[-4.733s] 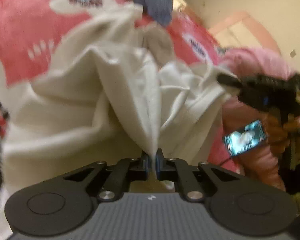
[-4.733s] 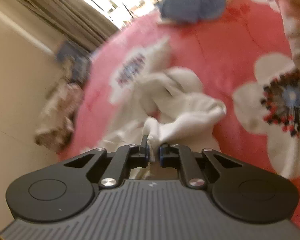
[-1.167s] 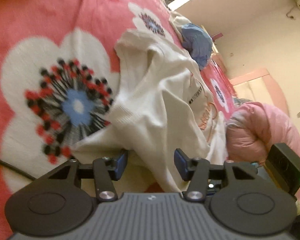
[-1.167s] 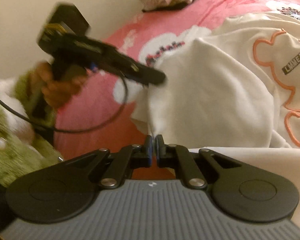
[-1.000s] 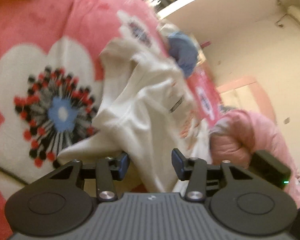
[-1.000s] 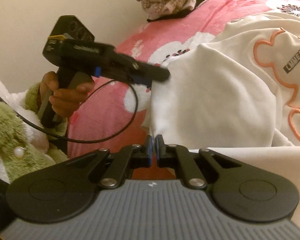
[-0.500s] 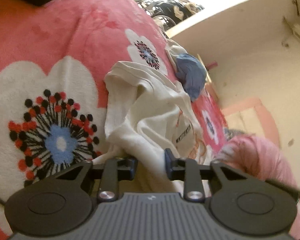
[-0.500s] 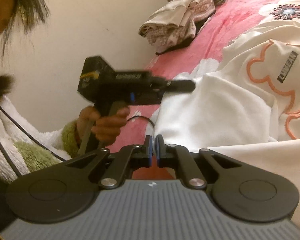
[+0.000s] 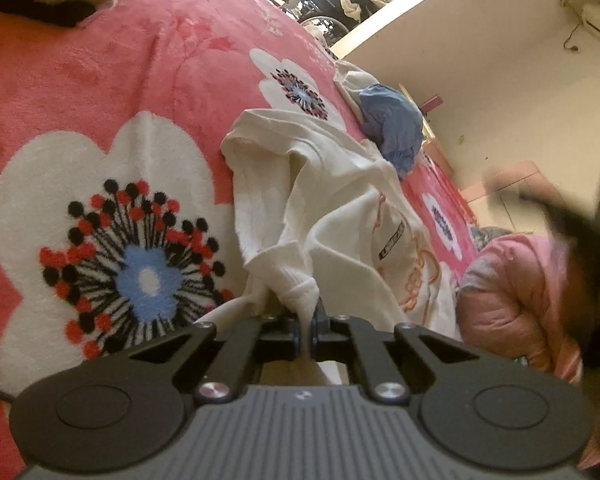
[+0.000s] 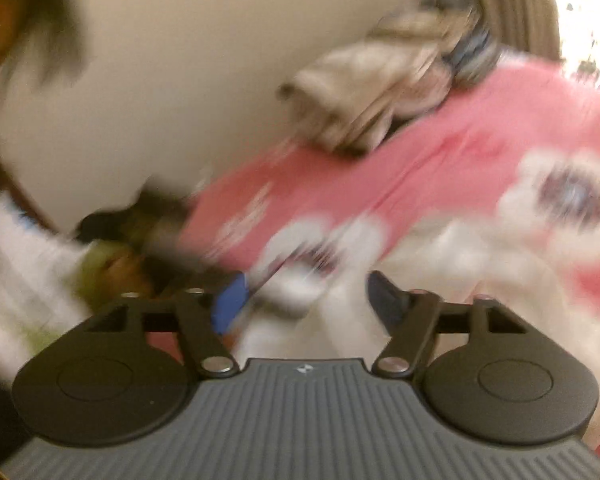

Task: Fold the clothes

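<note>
A cream sweatshirt [image 9: 332, 200] with an orange outline print lies crumpled on the pink flowered blanket [image 9: 100, 80]. My left gripper [image 9: 306, 326] is shut on a bunched corner of the sweatshirt near the bottom of the left wrist view. The right wrist view is heavily blurred. There my right gripper [image 10: 304, 300] has its jaws opening wide, blue pads apart, above the cream sweatshirt [image 10: 480, 264], with no cloth pinched between them. The right gripper's dark body [image 9: 580, 248] appears as a blur at the right edge of the left wrist view.
A blue garment [image 9: 396, 124] lies bunched beyond the sweatshirt. A pink padded garment [image 9: 516, 292] sits at the right. A heap of beige clothes [image 10: 380, 92] rests against the wall at the blanket's far end. The person's sleeve [image 10: 24, 264] is at the left.
My left gripper closed onto a corner of the sweatshirt. My right gripper let go of the cloth it pinched, opened wide, and swung up fast, blurring its view.
</note>
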Demonstrator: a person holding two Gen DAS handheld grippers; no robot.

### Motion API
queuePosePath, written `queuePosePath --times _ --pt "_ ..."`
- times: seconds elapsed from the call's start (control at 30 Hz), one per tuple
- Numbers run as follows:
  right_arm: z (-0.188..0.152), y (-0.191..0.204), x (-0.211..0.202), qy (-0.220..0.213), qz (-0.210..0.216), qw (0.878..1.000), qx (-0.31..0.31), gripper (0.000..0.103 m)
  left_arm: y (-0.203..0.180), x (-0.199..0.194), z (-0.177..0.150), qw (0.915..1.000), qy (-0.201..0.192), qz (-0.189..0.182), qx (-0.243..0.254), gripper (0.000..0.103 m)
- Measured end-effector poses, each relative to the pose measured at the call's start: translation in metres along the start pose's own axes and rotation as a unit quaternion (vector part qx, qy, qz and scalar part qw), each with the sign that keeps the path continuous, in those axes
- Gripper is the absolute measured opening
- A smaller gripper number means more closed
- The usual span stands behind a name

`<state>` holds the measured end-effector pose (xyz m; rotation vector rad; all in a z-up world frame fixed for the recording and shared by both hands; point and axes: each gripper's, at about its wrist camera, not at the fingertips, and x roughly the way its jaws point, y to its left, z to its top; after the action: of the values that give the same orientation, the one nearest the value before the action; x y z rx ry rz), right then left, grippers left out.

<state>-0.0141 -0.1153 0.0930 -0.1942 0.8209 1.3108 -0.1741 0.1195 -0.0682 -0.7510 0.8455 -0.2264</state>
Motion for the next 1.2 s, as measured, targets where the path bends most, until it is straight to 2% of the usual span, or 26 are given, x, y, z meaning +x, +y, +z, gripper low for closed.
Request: queuePosePath --times 0.07,0.13,0.23,0.3,0.4,0.47,0.5,0.53,0.57,0.6,0.7,0.77,0.87,0.93,1.03,1.1,1.2 --pt "0.031 -0.037 0.033 0.02 -0.024 0.999 0.003 0.078 0.0 0.0 -0.002 1.0 0.0 0.003 0.004 0.006" --pt "0.05 -0.072 0.075 0.071 -0.042 0.996 0.015 0.078 -0.001 0.001 -0.003 0.9999 0.0 0.008 0.012 0.006" --pt "0.068 -0.117 0.145 0.151 -0.074 0.986 0.017 0.078 -0.003 0.002 -0.003 0.9996 0.004 0.016 0.022 0.006" --pt "0.07 -0.133 0.181 0.196 -0.078 0.977 -0.001 0.078 -0.003 0.002 -0.002 0.9995 0.008 0.019 0.025 0.006" --pt "0.061 -0.148 0.221 0.248 -0.06 0.967 -0.009 0.077 -0.002 0.004 -0.003 0.9991 0.019 0.025 0.028 0.007" --pt "0.05 -0.15 0.239 0.273 -0.045 0.961 -0.011 0.074 0.001 0.009 -0.005 0.9986 0.037 0.027 0.025 0.007" --pt "0.047 -0.148 0.242 0.273 -0.045 0.961 -0.029 0.07 0.003 0.011 -0.005 0.9983 0.044 0.028 0.025 0.007" --pt "0.044 -0.144 0.239 0.266 -0.043 0.962 -0.049 0.052 0.005 0.013 -0.007 0.9981 0.048 0.029 0.026 0.007" --pt "0.044 -0.143 0.233 0.256 -0.032 0.965 -0.05 0.027 0.007 0.014 -0.007 0.9981 0.049 0.031 0.022 0.007" --pt "0.043 -0.142 0.222 0.236 -0.029 0.97 -0.047 0.017 0.009 0.015 -0.008 0.9981 0.05 0.033 0.017 0.007" --pt "0.039 -0.131 0.188 0.17 -0.029 0.984 -0.047 0.013 0.007 0.011 -0.007 0.9984 0.035 0.043 0.013 0.005" --pt "0.038 -0.113 0.16 0.099 -0.052 0.992 -0.051 0.012 0.002 0.004 -0.006 0.998 0.013 0.058 0.021 0.005" --pt "0.034 -0.08 0.113 -0.019 -0.096 0.994 -0.048 0.012 -0.008 -0.012 -0.005 0.9966 -0.032 0.07 0.029 0.004" --pt "0.029 -0.055 0.076 -0.099 -0.13 0.986 -0.043 0.012 -0.02 -0.027 -0.001 0.9942 -0.068 0.072 0.041 0.004" --pt "0.022 -0.016 0.017 -0.213 -0.177 0.96 -0.041 0.011 -0.051 -0.051 0.012 0.9859 -0.13 0.071 0.078 0.004" --pt "0.017 0.009 -0.022 -0.29 -0.194 0.936 -0.039 0.011 -0.08 -0.069 0.027 0.9768 -0.174 0.064 0.107 0.004" --pt "0.024 0.031 -0.075 -0.361 -0.216 0.906 -0.046 0.011 -0.122 -0.106 0.055 0.9574 -0.245 0.034 0.15 0.004"
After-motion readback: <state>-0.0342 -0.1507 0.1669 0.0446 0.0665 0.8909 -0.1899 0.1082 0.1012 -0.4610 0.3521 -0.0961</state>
